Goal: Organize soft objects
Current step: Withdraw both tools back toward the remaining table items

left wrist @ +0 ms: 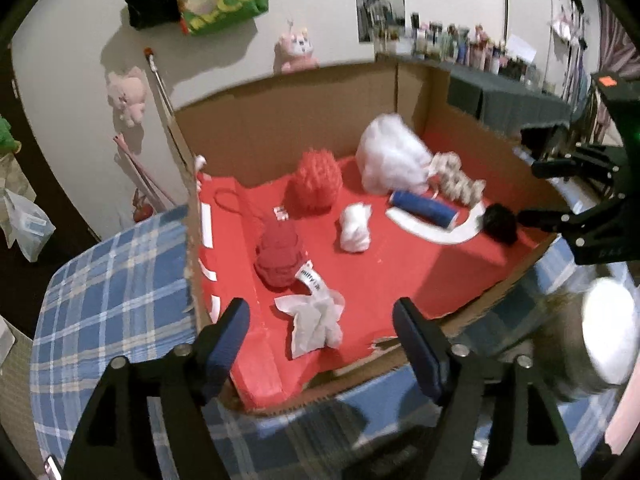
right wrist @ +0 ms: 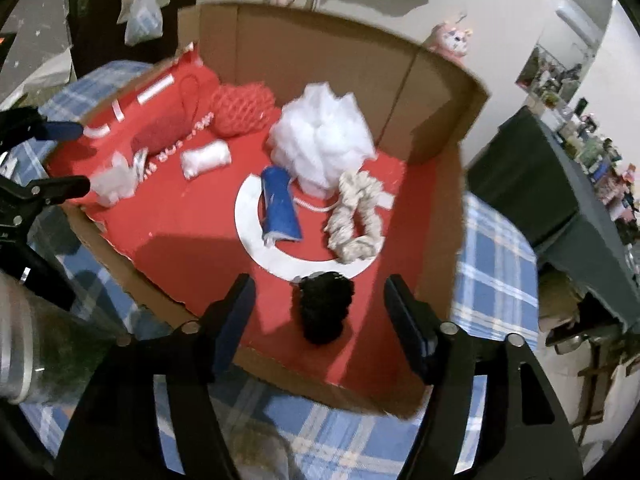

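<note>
A cardboard box (left wrist: pixel 256 136) (right wrist: pixel 320 40) with a red floor holds soft items: a white mesh puff (left wrist: pixel 390 160) (right wrist: pixel 322 140), a red mesh puff (left wrist: pixel 316 182) (right wrist: pixel 244 108), a red knit item (left wrist: pixel 280 256) (right wrist: pixel 160 134), a small white wad (left wrist: pixel 355 228) (right wrist: pixel 206 158), a blue roll (left wrist: pixel 424 210) (right wrist: pixel 280 206), a cream scrunchie (left wrist: pixel 456 180) (right wrist: pixel 356 218), a black pom-pom (left wrist: pixel 500 224) (right wrist: pixel 324 308) and a crumpled white piece (left wrist: pixel 314 324) (right wrist: pixel 114 182). My left gripper (left wrist: pixel 322 340) is open above the crumpled piece. My right gripper (right wrist: pixel 320 320) is open around the pom-pom, apart from it.
The box sits on a blue plaid cloth (left wrist: pixel 120 288) (right wrist: pixel 492 264). A metal-lidded jar (left wrist: pixel 608 320) (right wrist: pixel 24 340) stands beside the box. Plush toys (left wrist: pixel 128 96) hang on the wall. A dark shelf with bottles (left wrist: pixel 500 80) (right wrist: pixel 580 184) is behind.
</note>
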A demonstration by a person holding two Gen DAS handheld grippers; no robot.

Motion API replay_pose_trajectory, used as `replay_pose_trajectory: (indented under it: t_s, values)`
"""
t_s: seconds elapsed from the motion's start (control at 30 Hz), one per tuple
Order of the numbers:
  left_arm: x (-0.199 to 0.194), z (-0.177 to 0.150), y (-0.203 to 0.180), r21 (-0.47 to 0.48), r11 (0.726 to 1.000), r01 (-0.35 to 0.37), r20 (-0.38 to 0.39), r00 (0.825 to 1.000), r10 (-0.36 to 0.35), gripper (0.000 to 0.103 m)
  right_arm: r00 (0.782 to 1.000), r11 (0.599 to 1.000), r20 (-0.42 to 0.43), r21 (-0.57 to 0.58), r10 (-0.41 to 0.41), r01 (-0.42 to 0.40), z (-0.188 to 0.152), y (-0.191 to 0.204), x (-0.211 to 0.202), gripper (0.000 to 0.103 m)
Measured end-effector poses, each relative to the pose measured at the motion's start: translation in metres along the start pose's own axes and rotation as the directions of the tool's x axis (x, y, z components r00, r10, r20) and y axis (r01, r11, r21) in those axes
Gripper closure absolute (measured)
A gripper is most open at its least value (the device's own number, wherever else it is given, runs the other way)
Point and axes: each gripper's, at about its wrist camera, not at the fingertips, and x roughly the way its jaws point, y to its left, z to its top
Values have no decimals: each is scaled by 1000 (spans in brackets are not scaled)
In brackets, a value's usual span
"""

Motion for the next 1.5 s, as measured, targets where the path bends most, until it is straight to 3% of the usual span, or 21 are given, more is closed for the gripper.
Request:
replay_pose_trajectory:
  t_s: [0.17,0.33,0.57,0.77,0.87,1.07,1.37,1.5]
  values:
    - [-40,-5,-9,-19,1000,-5,100,995,7,9,997,999,73,46,-3,-1,-5,-2,-42,28]
    - [-88,-19,-22,-63,998,3,207,978,10,1,984,995,178,99,1,-19,-18,6,-91,20]
    - [-138,-54,-44,-93,996,6,321,947,24,0,951,987,308,150,11,-60,-55,33,-146,16]
    - [-150,-89,-60,-141,990,-6,370,927,59,0,922,978,388,200,-19,-64,-95,55,-170,13]
    - [-146,-107,-65,-166,986,-9,370,926,70,0,915,974,403,216,-27,-66,-110,63,-173,13]
    - [-124,-136,-70,-221,975,4,323,944,69,0,919,970,390,238,-47,-51,-140,81,-158,13]
    - [-83,-172,-63,-266,963,-38,213,972,98,0,951,955,305,268,40,-126,-164,98,-98,13]
    - [-76,-181,-53,-285,956,-65,183,976,121,0,959,953,269,258,88,-159,-162,110,-74,13]
